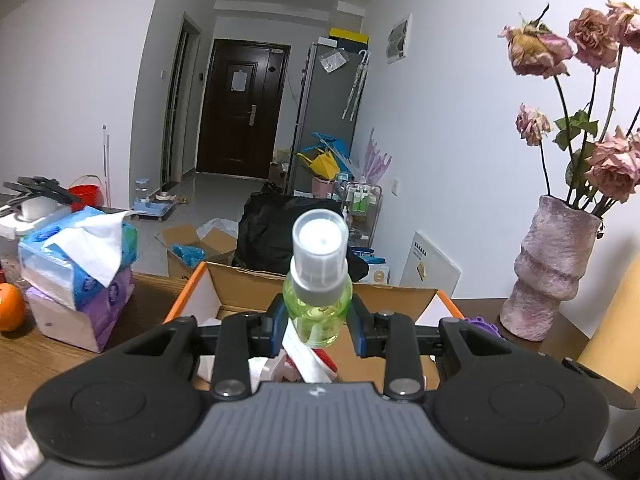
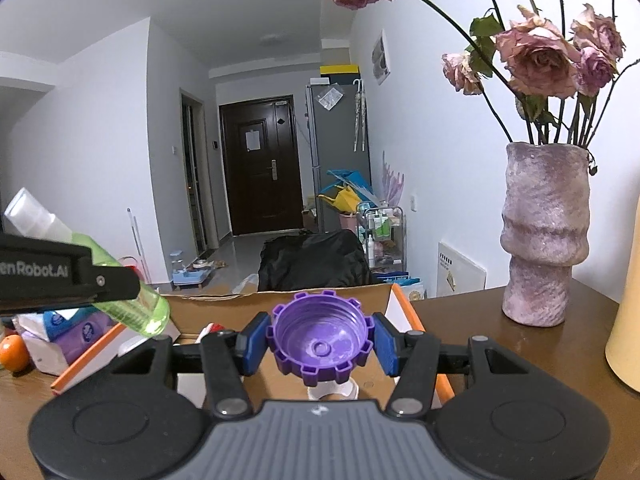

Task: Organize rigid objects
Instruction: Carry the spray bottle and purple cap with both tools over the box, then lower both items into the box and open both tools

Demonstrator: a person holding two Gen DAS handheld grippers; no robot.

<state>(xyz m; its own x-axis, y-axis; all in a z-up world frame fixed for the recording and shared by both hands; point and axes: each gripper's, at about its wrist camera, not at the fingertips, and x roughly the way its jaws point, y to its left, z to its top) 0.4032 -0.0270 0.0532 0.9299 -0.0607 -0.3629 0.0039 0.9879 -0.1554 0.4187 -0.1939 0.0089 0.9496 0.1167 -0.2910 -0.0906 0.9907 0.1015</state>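
My left gripper point(image 1: 319, 326) is shut on a small green spray bottle point(image 1: 319, 312) with a clear cap, held upright above an open cardboard box point(image 1: 248, 284) with orange-edged flaps. Inside the box lie white and red items, partly hidden by the gripper. My right gripper point(image 2: 320, 342) is shut on a purple toothed cap point(image 2: 320, 338), its hollow side facing the camera, over the same cardboard box point(image 2: 280, 304). In the right wrist view the green bottle point(image 2: 132, 308) and the left gripper's black finger point(image 2: 68, 280) show at the left, tilted.
Stacked tissue packs point(image 1: 76, 276) and an orange point(image 1: 10, 306) sit left of the box on the wooden table point(image 1: 36, 356). A pink vase point(image 2: 544, 232) of dried roses stands to the right, with a yellow cylinder point(image 2: 628, 320) at the far right edge.
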